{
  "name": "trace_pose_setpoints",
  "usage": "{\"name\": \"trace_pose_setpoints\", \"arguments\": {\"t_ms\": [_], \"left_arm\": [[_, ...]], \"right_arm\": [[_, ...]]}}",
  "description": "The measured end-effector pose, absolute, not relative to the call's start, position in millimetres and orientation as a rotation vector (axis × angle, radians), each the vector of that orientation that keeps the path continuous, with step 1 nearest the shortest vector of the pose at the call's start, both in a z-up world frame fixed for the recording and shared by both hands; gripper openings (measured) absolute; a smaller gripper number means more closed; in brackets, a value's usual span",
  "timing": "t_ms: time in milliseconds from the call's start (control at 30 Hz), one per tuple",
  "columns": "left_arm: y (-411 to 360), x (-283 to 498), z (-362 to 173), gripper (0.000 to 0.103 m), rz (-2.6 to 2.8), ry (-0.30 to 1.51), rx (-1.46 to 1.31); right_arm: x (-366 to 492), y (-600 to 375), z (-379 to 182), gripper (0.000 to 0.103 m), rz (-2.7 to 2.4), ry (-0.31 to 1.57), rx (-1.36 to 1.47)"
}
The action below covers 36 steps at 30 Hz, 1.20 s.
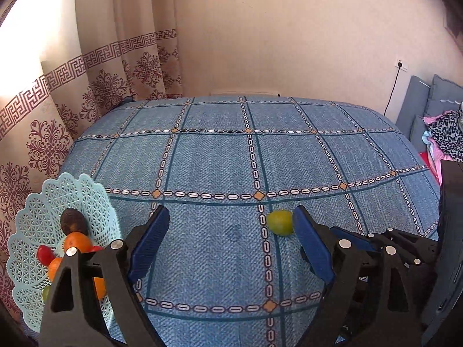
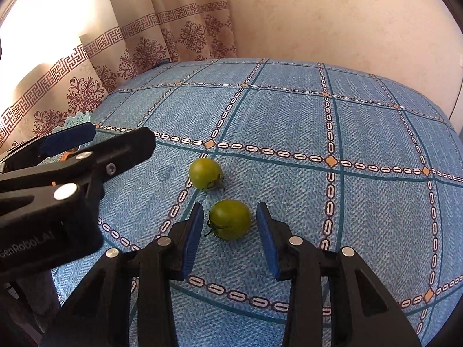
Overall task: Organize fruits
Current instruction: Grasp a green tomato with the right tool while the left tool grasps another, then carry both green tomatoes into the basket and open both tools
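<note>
Two green tomatoes lie on the blue checked cloth (image 2: pixel 289 121). The nearer tomato (image 2: pixel 230 221) sits between the blue pads of my right gripper (image 2: pixel 230 209), which is open, with a gap showing on each side. The farther tomato (image 2: pixel 205 173) lies just beyond it. My left gripper (image 1: pixel 231 217) is open and empty over the cloth. A green tomato (image 1: pixel 278 222) peeks out beside its right finger (image 1: pixel 309 240). At the left stands a pale blue lattice basket (image 1: pixel 34 202) holding oranges (image 1: pixel 76 241), a red fruit (image 1: pixel 44 254) and a dark brown fruit (image 1: pixel 73 219).
A patterned curtain (image 1: pixel 58 133) hangs close behind the basket on the left. The left gripper (image 2: pixel 121 136) reaches in from the left of the right wrist view. Clothes and grey cushions (image 1: pixel 445 133) lie beyond the cloth's right edge. A plain wall (image 1: pixel 289 43) is at the back.
</note>
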<state>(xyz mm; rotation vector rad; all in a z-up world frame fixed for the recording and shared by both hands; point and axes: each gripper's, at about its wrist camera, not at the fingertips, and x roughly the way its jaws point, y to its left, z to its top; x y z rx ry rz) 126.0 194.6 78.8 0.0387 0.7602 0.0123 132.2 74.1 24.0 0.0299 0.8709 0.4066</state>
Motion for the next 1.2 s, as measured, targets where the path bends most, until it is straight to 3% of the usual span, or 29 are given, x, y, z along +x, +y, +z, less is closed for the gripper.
{"name": "trace_pose_setpoints", "arguments": {"t_ms": [167, 600, 733, 767, 833, 1200], "left_arm": [[189, 139, 70, 0.078, -0.021, 0.804, 0.018], [166, 159, 40, 0.064, -0.112, 0.881, 0.016], [161, 166, 27, 0.053, -0.114, 0.913, 0.019], [160, 168, 24, 0.044, -0.112, 0.918, 0.021], [159, 169, 22, 0.04, -0.097, 0.901, 0.042], [189, 136, 63, 0.04, -0.011, 0.8, 0.026]], "right_arm": [[136, 79, 20, 0.031, 0.416, 0.875, 0.011], [125, 23, 21, 0.03, 0.327, 0.89, 0.02], [127, 13, 19, 0.03, 0.306, 0.89, 0.045], [127, 14, 19, 0.03, 0.306, 0.888, 0.047], [126, 16, 21, 0.03, 0.309, 0.881, 0.043], [124, 40, 44, 0.03, 0.349, 0.824, 0.054]]}}
